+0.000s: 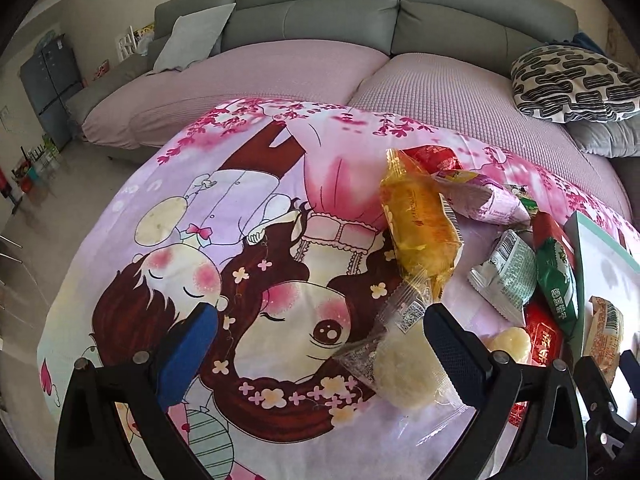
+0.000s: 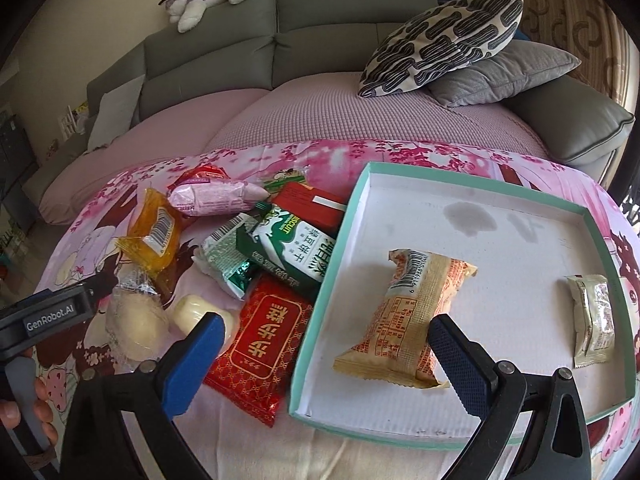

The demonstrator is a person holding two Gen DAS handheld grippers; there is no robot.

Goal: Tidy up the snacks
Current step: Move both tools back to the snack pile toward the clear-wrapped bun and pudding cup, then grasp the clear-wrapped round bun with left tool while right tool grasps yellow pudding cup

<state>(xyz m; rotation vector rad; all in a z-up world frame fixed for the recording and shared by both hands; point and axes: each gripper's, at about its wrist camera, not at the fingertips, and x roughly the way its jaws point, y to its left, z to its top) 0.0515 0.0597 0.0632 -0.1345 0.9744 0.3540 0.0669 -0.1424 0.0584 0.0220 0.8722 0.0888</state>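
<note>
The right gripper [image 2: 324, 344] stood wide open and held nothing, its 2 blue-padded fingers straddling the near-left wall of the shallow white cardboard tray with a teal rim [image 2: 472, 168]. Between those fingers, on the tray floor, lay a tan and orange crinkled snack packet with a barcode [image 2: 404, 316], tilted. Toward the tray's right side lay a small pale beige sachet [image 2: 592, 320], apart from the first.

The left gripper [image 1: 316, 344] was likewise spread wide and empty above the pink cartoon-printed cloth [image 1: 240, 208]. Just beside its right finger rested a clear wrapper holding a round cream-coloured cake [image 1: 400, 368].

Left of the tray, a red foil packet with gold characters [image 2: 260, 348] lay nearest, touching the tray wall. Beyond it were a green and white biscuit pack [image 2: 292, 248], a translucent yellow wrapped cake [image 1: 420, 224] and a pink puffed bag [image 2: 212, 196], all heaped together. Farther back stood the grey sofa [image 2: 304, 12].
</note>
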